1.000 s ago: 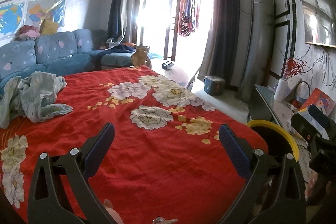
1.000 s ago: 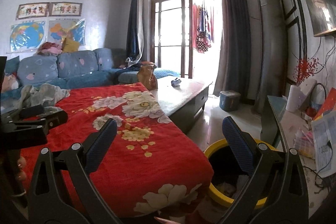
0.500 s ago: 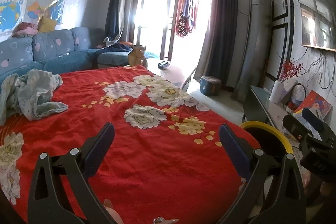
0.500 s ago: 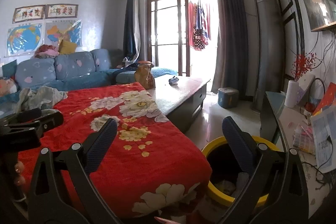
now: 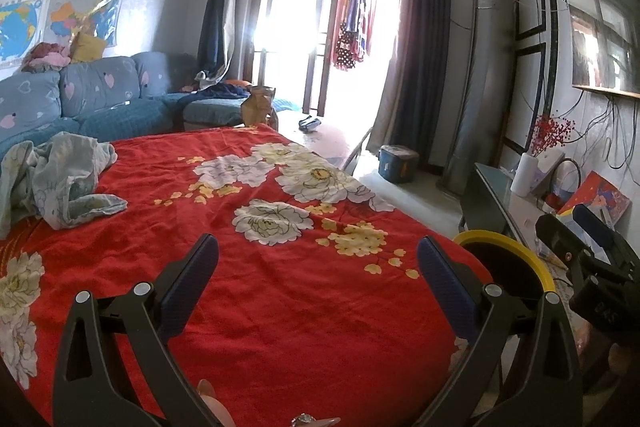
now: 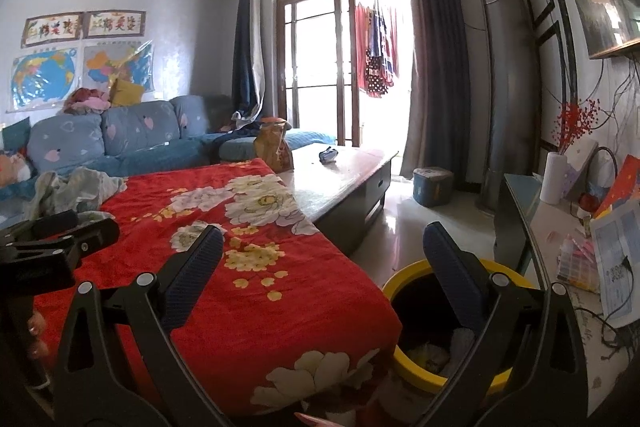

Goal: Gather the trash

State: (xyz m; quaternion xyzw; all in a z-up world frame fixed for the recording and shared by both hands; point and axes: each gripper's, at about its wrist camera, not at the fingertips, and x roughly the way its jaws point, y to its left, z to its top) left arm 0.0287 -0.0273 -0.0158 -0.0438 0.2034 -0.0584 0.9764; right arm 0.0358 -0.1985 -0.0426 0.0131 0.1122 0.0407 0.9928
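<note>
A bright living room is spreading out around a low table draped in a red cloth with big white and yellow flowers (image 5: 280, 299). Over that cloth the left gripper (image 5: 318, 265) is hovering with its blue-padded jaws spread wide and nothing between them. The right gripper (image 6: 322, 259) is hanging past the cloth's near corner, jaws just as wide and equally empty, its right finger crossing the round black trash bin with a yellow rim (image 6: 404, 281). The bin is standing on the floor right against the cloth's corner, and some pale scraps are lying at its bottom. Further along the cloth, at its far left edge, a crumpled grey-blue garment (image 5: 60, 179) is lying in a heap. Beyond the cloth, on the bare wooden part of the table, a small dark crumpled object (image 6: 328, 155) is sitting by itself, with a brown paper bag (image 6: 274, 145) standing at the cloth's far end.
</note>
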